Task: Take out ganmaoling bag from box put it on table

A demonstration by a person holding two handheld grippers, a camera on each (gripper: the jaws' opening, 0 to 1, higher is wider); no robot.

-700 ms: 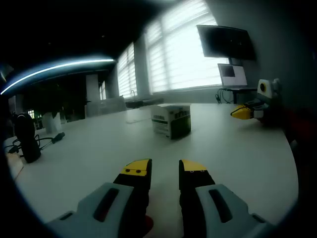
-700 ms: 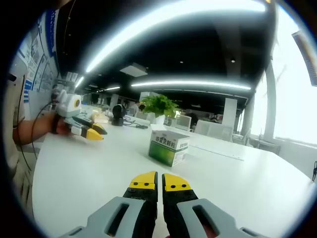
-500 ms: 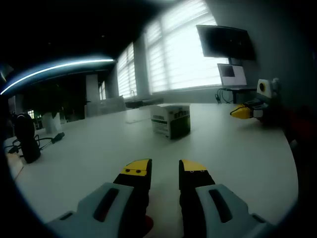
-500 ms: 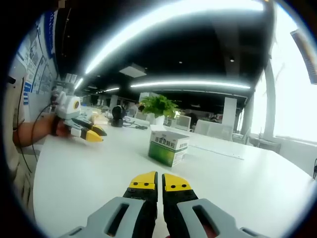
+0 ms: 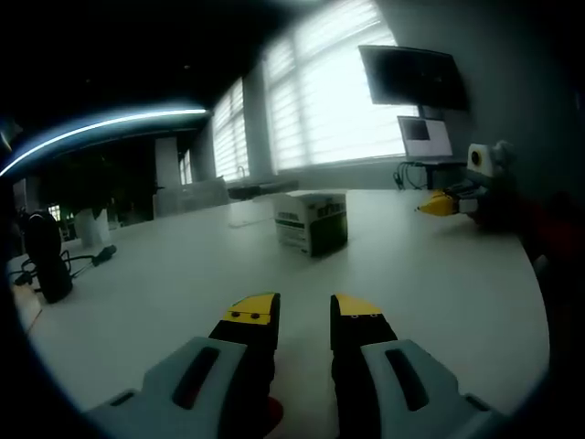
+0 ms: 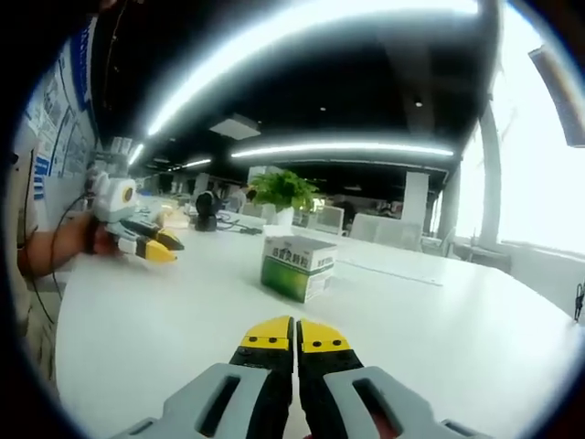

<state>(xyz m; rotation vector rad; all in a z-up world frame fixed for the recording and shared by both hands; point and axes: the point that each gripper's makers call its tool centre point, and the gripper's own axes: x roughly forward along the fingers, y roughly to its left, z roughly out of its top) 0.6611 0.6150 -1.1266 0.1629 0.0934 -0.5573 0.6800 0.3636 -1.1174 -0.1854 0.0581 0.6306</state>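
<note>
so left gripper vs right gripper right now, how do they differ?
The left gripper has its jaws apart, with white table showing between the yellow tips; the right gripper has its jaws shut together. The left gripper faces the box with bright windows behind; the right gripper faces it with a potted plant behind. Both are empty, yellow-tipped, and held low over the table short of the box.
</note>
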